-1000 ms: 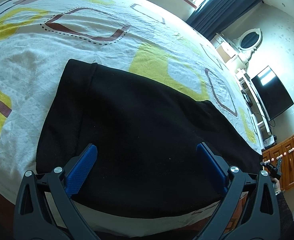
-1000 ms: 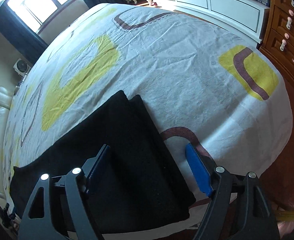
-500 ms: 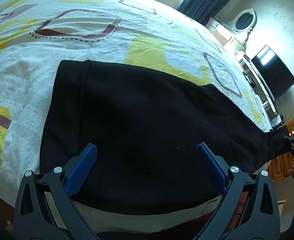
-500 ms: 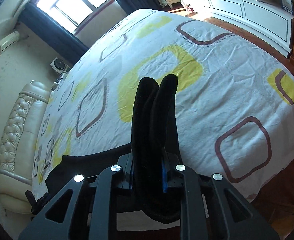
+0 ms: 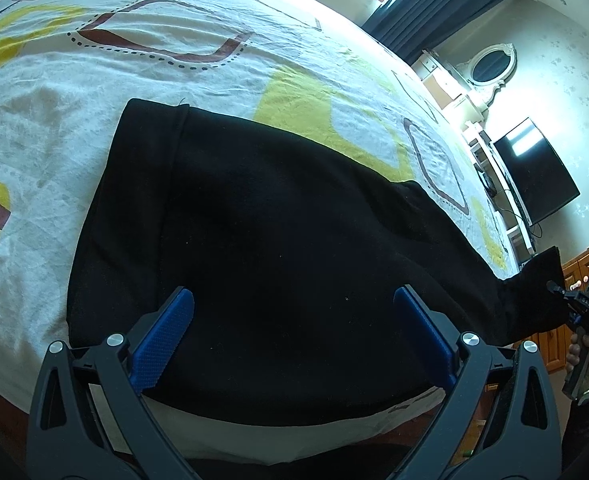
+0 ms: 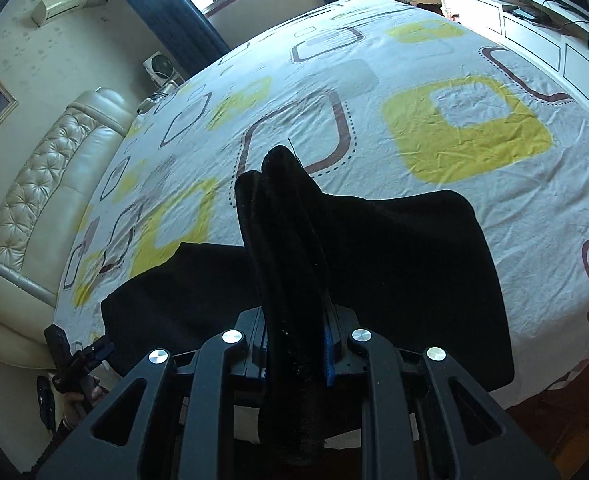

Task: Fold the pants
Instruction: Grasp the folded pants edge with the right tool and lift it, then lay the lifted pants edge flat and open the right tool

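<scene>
Black pants (image 5: 278, 240) lie flat across the near edge of the bed, waistband end at the left. My left gripper (image 5: 294, 328) is open with its blue pads spread above the pants near the waist end. My right gripper (image 6: 298, 344) is shut on the leg-hem end of the pants (image 6: 282, 216) and holds it lifted above the bed, the cloth standing up between the jaws. In the left wrist view the right gripper (image 5: 574, 304) shows at the far right holding the raised hem (image 5: 542, 280).
The bed (image 5: 174, 32) has a white sheet with yellow and brown squares. A padded headboard (image 6: 46, 184) is at the left. A TV (image 5: 534, 172), white cabinet (image 6: 534, 12) and wooden drawers (image 5: 582, 272) stand past the bed's foot.
My right gripper closed on the leg hem, lifted it off the bed and carried it toward the waist end. My left gripper stayed open over the pants.
</scene>
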